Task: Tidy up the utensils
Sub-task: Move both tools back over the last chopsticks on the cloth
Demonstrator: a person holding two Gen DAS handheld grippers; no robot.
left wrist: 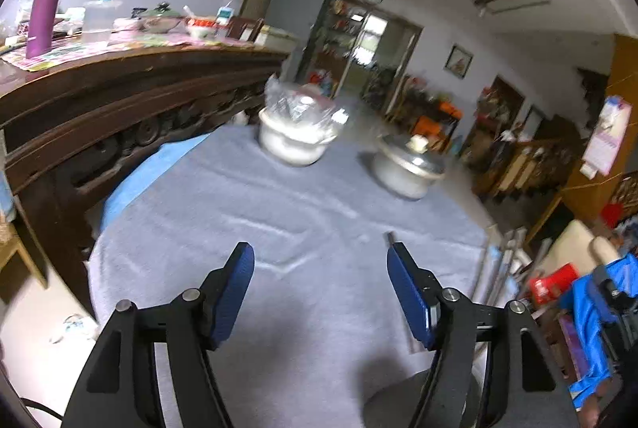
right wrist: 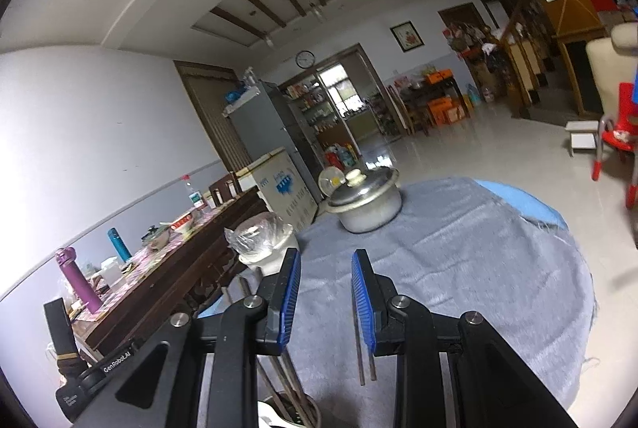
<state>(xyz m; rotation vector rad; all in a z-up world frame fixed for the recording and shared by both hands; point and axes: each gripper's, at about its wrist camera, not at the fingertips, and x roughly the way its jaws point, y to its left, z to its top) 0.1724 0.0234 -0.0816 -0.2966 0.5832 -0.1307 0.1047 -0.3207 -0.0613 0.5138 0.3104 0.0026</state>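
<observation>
1. We see the left gripper (left wrist: 319, 260) above a round table covered by a grey cloth (left wrist: 279, 196); its two blue pads stand wide apart and nothing is between them.
2. The right gripper (right wrist: 325, 268) hangs over the same cloth (right wrist: 478, 268); its pads are apart by a moderate gap, narrower than on the left; we see nothing pinched between them.
3. In the right wrist view two thin chopsticks (right wrist: 367, 360) lie on the cloth under the right finger, partly hidden by it; we cannot tell whether the finger touches them.
4. More sticks (right wrist: 287, 384) lean in a holder (right wrist: 315, 412) at the near edge, below the left finger of this gripper; the holder is mostly hidden.
5. On the far side of the table stand a white pot wrapped with plastic (left wrist: 297, 133) on the left and a metal pot with lid (left wrist: 410, 164) on the right, near each other but apart.
6. Left of the table is a dark wooden sideboard (left wrist: 119, 101); a purple bottle (left wrist: 46, 1) stands on it.
</observation>
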